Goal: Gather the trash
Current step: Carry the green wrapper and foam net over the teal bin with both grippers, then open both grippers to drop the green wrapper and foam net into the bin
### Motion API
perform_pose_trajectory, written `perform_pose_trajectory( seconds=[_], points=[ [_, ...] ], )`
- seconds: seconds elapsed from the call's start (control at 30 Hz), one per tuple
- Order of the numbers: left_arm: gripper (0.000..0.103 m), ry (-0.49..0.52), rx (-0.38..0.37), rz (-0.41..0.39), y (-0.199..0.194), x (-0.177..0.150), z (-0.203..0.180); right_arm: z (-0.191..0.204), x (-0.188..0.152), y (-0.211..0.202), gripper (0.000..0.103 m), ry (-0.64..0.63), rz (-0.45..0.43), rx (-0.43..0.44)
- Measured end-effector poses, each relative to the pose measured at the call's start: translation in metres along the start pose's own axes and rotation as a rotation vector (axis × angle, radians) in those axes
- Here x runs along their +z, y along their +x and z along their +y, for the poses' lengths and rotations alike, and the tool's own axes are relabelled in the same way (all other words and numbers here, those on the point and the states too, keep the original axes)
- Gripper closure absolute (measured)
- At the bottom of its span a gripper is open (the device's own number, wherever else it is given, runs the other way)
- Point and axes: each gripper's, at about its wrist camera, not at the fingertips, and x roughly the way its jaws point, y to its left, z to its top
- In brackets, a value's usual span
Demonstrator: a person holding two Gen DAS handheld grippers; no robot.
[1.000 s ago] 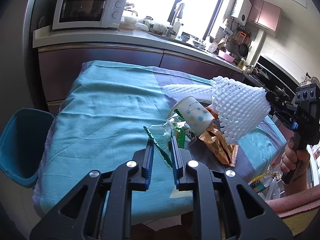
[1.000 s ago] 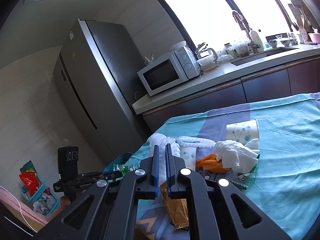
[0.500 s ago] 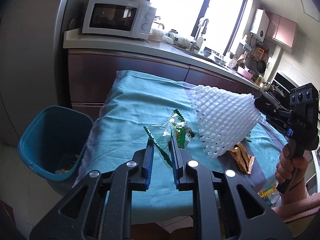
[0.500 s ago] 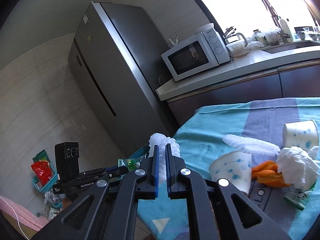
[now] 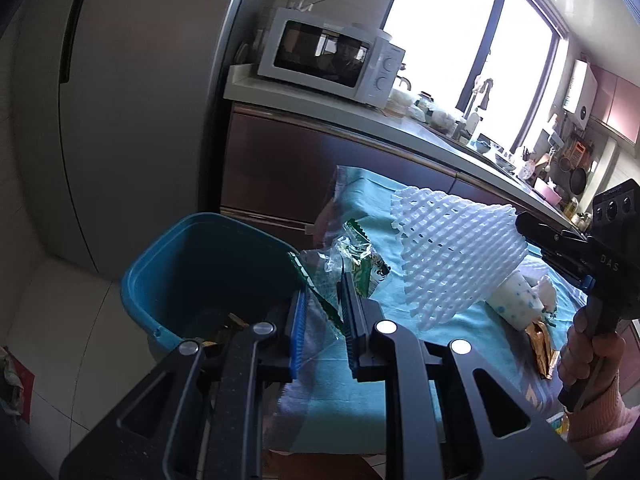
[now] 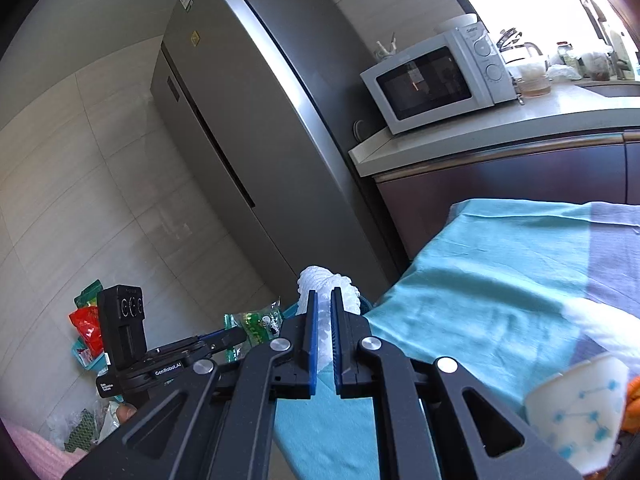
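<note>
From the left wrist view, the left gripper pinches a green wrapper at the rim of the blue bin, while the foam net hangs over the tabletop. A second ago the bin sat far off at the frame's edge.

From the right wrist view, the right gripper is clamped nearly closed on that foam net. This looks like the carry-to-bin step; next, each load needs positioning over the opening before release.

A crumpled green-and-clear wrapper sits mid-frame, pinched in the left tool beside the blue bin at lower left. A white foam net, flared open, hangs right of centre from the right tool.
</note>
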Motion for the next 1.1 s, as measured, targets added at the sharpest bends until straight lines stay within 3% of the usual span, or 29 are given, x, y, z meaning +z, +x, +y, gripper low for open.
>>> perform_pose_trajectory(
  seconds=[0.47, 1.1],
  points=[
    [0.086, -0.083, 0.112, 0.019, 0.016, 0.0, 0.058, 0.01, 0.002, 0.087, 0.098, -0.003, 0.117, -0.015],
    [0.085, -0.174, 0.162, 0.09, 0.068, -0.011, 0.092, 0.019, -0.008, 0.167, 0.097, -0.004, 0.271, -0.083]
  ],
)
